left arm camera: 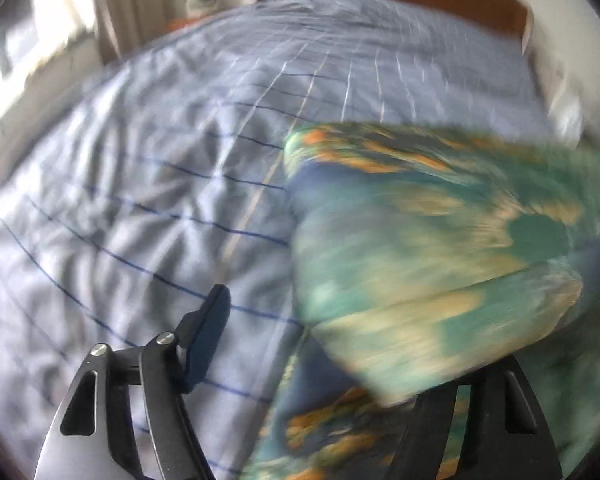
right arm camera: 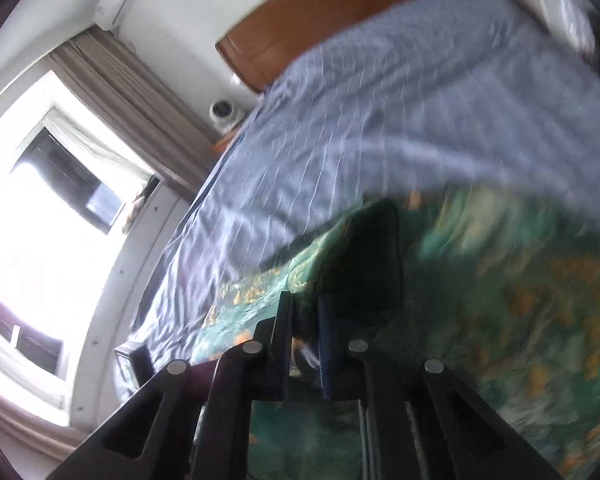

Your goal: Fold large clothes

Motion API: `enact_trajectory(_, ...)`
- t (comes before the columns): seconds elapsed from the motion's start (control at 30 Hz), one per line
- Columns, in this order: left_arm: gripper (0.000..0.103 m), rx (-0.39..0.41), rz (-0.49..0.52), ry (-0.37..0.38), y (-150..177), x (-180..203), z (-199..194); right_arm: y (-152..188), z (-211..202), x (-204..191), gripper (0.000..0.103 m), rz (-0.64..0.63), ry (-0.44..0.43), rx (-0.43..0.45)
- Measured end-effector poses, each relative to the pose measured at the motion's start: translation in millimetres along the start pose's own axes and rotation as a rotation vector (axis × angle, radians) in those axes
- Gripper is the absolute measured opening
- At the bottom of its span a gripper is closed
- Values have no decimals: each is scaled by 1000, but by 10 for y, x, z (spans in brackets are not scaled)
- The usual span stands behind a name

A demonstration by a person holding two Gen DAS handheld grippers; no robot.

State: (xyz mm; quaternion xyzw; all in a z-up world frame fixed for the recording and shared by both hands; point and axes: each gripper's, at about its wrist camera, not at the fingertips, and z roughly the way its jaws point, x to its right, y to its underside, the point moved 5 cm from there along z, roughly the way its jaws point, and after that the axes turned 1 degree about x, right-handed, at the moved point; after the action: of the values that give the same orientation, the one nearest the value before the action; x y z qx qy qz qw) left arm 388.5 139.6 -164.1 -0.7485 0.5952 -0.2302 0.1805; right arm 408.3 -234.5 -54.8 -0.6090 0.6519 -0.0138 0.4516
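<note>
Right gripper (right arm camera: 306, 320) — pinching green garment (right arm camera: 480, 300)

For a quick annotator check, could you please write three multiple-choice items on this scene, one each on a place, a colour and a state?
1. Where does the patterned garment lie?
A. on the striped bed cover
B. on a wooden chair
C. in a basket

2. What is the garment's main colour?
A. red
B. green with orange patches
C. plain white

3. How do the right tool's fingers stand?
A. spread far apart
B. close together with fabric between them
C. out of view

Answers: 1 A, it rests on the bed cover; 2 B, both views show green and orange; 3 B, the right wrist view shows a narrow gap with cloth in it.
</note>
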Motion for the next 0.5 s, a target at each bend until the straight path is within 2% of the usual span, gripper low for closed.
enact_trajectory(0.07, 75, -10, 17, 35, 25, 40, -8, -43, -94, 106, 10, -8, 58, 28)
enact_trajectory(0.13, 76, -24, 96, 4, 100, 129, 40, 49, -81, 364, 10, -2, 126, 2)
enact_trajectory(0.2, 75, -79, 142, -38, 209, 155, 159, 298, 182, 681, 10, 12, 210, -87)
enact_trajectory(0.27, 76, -128, 120, -40, 288, 71, 233, 612, 530, 952, 11, 27, 260, -213)
enact_trajectory(0.33, 83, -130, 78, -32, 330, -66, 171, 820, 700, 1065, 14, 45, 244, -226)
enact_trajectory(0.4, 88, -120, 58, -55, 375, -251, 51, 868, 684, 1046, 23, 66, 177, -186)
enact_trajectory(0.47, 88, -117, 39, -64, 424, -429, -74, 852, 608, 1002, 48, 106, 97, -173)
enact_trajectory(0.5, 88, -120, 22, -53, 455, -524, -148, 842, 571, 979, 51, 107, 87, -166)
